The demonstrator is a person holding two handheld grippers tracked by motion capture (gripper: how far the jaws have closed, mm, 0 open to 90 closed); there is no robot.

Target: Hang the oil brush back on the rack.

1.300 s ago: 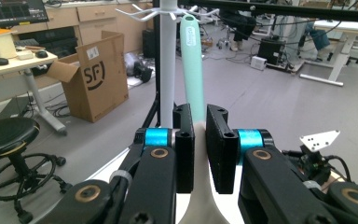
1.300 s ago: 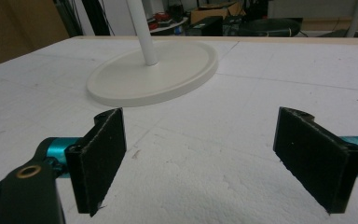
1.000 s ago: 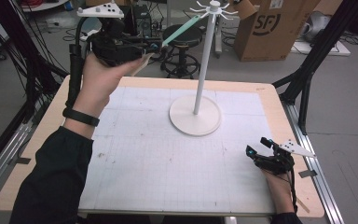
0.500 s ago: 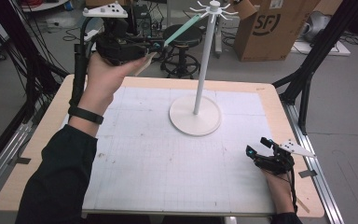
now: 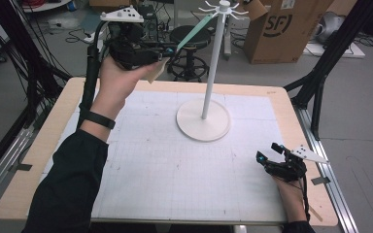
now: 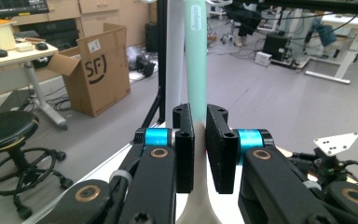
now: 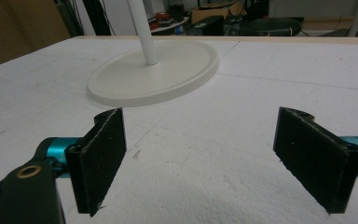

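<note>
Left gripper (image 5: 167, 52) is up high at the far left, above the far edge of the tabletop (image 5: 48, 141), jaws clamped on a mint-green spatula (image 5: 195, 31) whose handle angles up and right toward the hooks atop the white stand (image 5: 212, 68). From the left gripper view, the green handle (image 6: 196, 60) rises straight out between the pads, just beside the stand's pole. Right gripper (image 5: 271, 155) rests low at the near right corner, jaws wide apart with nothing between them, facing the stand's round base (image 7: 154, 77).
</note>
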